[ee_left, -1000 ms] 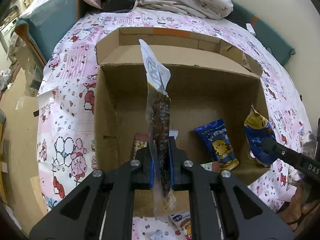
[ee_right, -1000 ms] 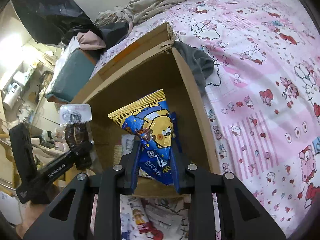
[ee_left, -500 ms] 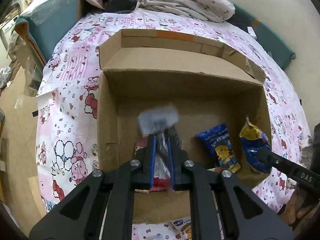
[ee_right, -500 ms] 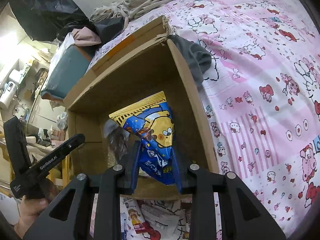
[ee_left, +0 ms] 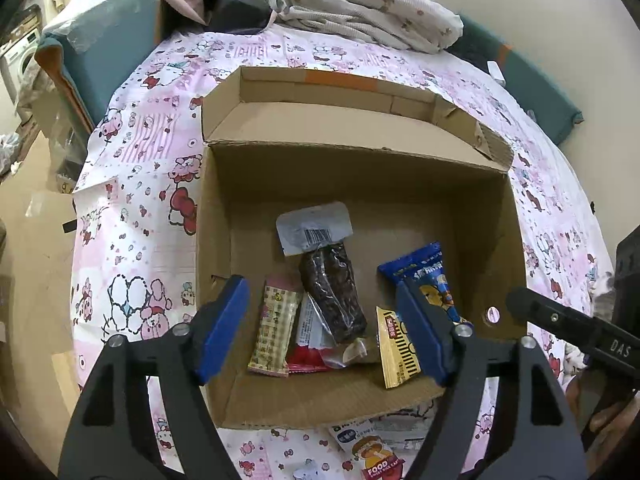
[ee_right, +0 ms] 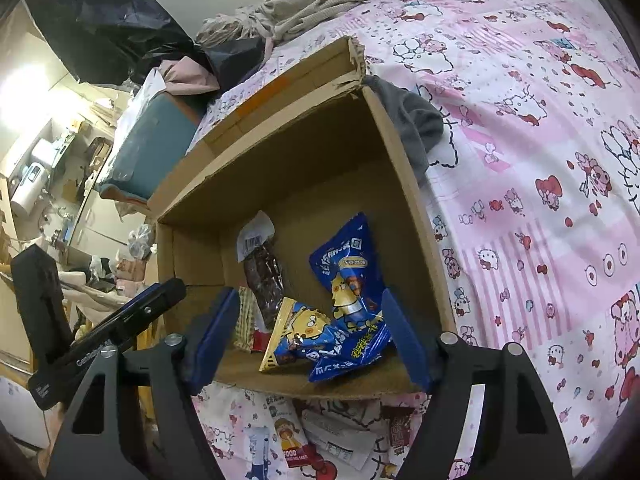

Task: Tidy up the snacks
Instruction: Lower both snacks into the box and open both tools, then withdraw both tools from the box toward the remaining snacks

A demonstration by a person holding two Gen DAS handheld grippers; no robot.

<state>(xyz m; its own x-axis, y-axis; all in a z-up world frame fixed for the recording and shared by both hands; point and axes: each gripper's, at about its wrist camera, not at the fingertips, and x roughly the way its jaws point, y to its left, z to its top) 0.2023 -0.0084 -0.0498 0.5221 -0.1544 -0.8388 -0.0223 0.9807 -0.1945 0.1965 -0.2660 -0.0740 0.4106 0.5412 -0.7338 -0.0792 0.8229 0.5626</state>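
Observation:
An open cardboard box [ee_left: 212, 208] [ee_right: 404, 184] sits on a pink patterned bedsheet. Inside lie a dark snack pack with a white label [ee_left: 328, 280] [ee_right: 262, 268], a yellow-checked bar [ee_left: 274, 328], a red-and-white pack [ee_left: 308, 344], a blue bag [ee_left: 430, 280] [ee_right: 352, 268] and a blue-yellow bag [ee_left: 396, 348] [ee_right: 316, 336]. My left gripper [ee_left: 320, 328] is open and empty above the box's near side. My right gripper [ee_right: 308, 336] is open and empty, its jaws to either side of the blue-yellow bag without touching it.
More snack packs lie on the sheet in front of the box [ee_left: 372, 448] [ee_right: 292, 444]. A grey cloth [ee_right: 416, 120] hangs by the box's right wall. Crumpled bedding [ee_left: 360, 4] and a teal cushion [ee_left: 100, 52] lie beyond the box.
Both grippers opened. The dark pack dropped from my left gripper into the box; the blue-yellow bag dropped from my right gripper onto the box floor.

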